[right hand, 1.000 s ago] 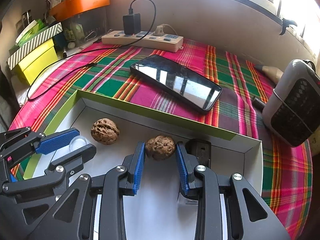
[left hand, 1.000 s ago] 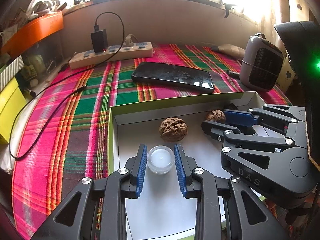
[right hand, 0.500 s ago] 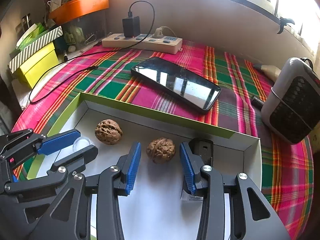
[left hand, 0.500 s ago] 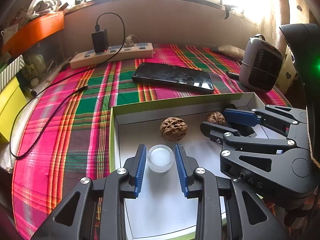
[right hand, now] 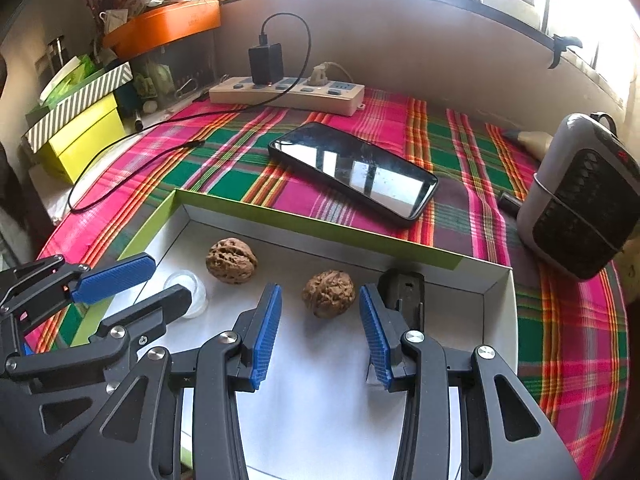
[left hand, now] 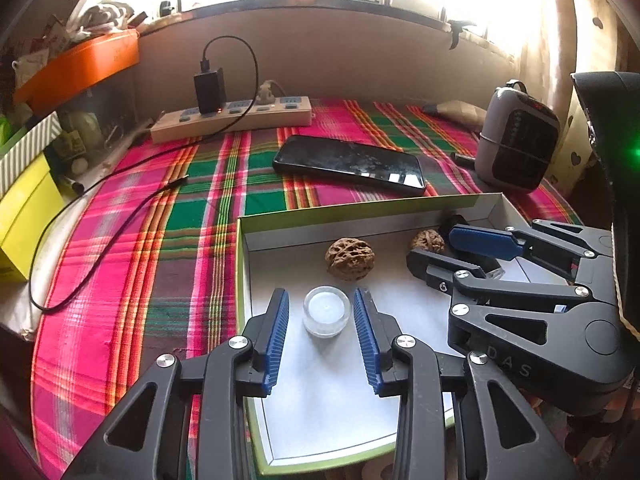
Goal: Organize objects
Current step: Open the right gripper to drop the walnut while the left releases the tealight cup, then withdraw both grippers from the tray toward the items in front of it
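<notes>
The green-edged box fills the lower centre of both views on the plaid surface. Inside, mid-frame, sit two walnuts: hard, light, bumpy, likely to roll, best pinched across the middle. The right claw is spread around one, not touching. The left claw is spread around a small clear jar, probably light and slippery; grip its sides.
</notes>
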The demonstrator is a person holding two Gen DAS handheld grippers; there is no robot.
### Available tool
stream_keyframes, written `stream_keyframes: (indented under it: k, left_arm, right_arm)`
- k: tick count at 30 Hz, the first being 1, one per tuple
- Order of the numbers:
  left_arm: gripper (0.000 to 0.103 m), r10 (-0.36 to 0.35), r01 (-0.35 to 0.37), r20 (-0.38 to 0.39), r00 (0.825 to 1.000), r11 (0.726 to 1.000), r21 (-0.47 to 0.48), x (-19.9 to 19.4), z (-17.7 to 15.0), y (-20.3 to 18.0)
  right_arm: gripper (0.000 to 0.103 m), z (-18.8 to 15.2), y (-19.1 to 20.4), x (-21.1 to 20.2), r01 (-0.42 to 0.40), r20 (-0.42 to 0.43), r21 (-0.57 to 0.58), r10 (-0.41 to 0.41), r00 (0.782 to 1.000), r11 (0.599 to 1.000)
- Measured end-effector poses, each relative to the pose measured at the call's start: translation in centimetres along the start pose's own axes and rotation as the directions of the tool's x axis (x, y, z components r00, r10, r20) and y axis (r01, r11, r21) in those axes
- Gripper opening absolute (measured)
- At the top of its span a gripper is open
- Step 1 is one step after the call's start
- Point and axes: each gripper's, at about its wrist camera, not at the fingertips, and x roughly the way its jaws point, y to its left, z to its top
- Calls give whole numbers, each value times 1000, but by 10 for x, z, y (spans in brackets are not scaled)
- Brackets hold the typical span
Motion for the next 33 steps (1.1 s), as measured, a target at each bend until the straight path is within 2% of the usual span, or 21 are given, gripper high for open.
stream_keyframes:
  k: [15,23,33]
  left_arm:
    - [34,2,-2,26,1000,1000,-6,-25,-9,-4]
    - [34,11,-10,55,998,1000,-8,-45,-18,-6]
    - [34,16,-15,63,998,1000,-17,-60,-31,-10]
  right_arm:
    - [45,-10,-1,-31,-2,51,62,-1,999,998]
    - [45,-23,0,-59,-10,109,103,-1,994,995]
    - [45,-43,3,-75,1,126,115,-15,992,993]
